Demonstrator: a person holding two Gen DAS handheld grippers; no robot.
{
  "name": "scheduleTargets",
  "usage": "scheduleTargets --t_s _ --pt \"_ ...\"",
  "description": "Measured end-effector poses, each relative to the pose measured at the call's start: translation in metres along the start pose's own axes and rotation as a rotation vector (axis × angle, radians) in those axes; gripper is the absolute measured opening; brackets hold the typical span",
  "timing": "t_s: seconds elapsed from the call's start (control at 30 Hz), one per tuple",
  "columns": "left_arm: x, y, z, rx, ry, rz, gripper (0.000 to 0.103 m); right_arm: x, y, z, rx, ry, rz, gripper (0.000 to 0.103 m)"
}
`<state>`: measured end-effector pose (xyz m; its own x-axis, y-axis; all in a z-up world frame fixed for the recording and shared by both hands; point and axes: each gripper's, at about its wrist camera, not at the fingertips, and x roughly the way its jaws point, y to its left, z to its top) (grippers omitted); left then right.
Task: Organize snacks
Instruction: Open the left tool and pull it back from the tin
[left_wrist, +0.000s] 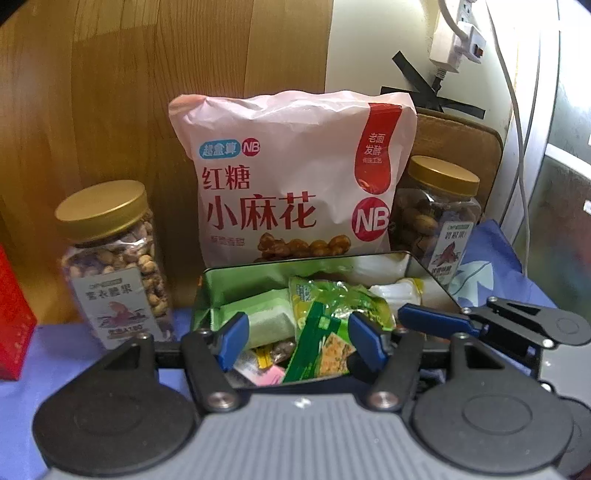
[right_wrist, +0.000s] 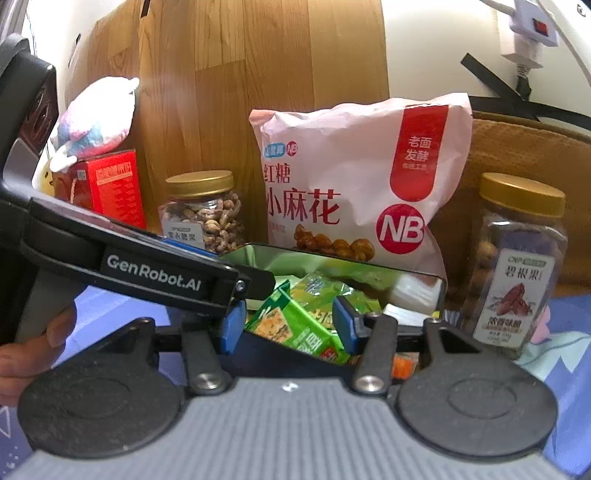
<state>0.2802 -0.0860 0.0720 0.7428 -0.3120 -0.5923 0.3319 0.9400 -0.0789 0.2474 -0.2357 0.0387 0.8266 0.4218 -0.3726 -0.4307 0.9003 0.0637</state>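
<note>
Our left gripper (left_wrist: 295, 341) stood with its jaws apart over the near end of the tin (left_wrist: 214, 288), nothing pressed between the pads; a green cracker pack (left_wrist: 321, 347) lay in the gap below them. Our right gripper (right_wrist: 290, 325) was likewise apart, its pads either side of the same pack (right_wrist: 295, 328) but, as far as we could tell, not pinching it.

We judged the pack light, thin and crinkly, its film slippery and its crackers brittle, so we thought it best taken across its flat middle with a gentle squeeze.

Around it the tin held other soft wrapped snacks. Behind the tin leaned a pink bag (left_wrist: 291, 177), puffy and easily crushed. A nut jar (left_wrist: 114, 258) stood to its left and a second jar (left_wrist: 436, 221) to its right, both rigid and heavier, best held round the body.
</note>
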Motion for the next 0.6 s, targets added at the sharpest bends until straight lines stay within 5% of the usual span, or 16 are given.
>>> scheduleTargets --t_s 0.6 --pt "-0.048 -0.01 -0.033 -0.007 0.019 0.042 0.061 -0.053 0.031 -0.017 0.033 -0.017 0.003 0.054"
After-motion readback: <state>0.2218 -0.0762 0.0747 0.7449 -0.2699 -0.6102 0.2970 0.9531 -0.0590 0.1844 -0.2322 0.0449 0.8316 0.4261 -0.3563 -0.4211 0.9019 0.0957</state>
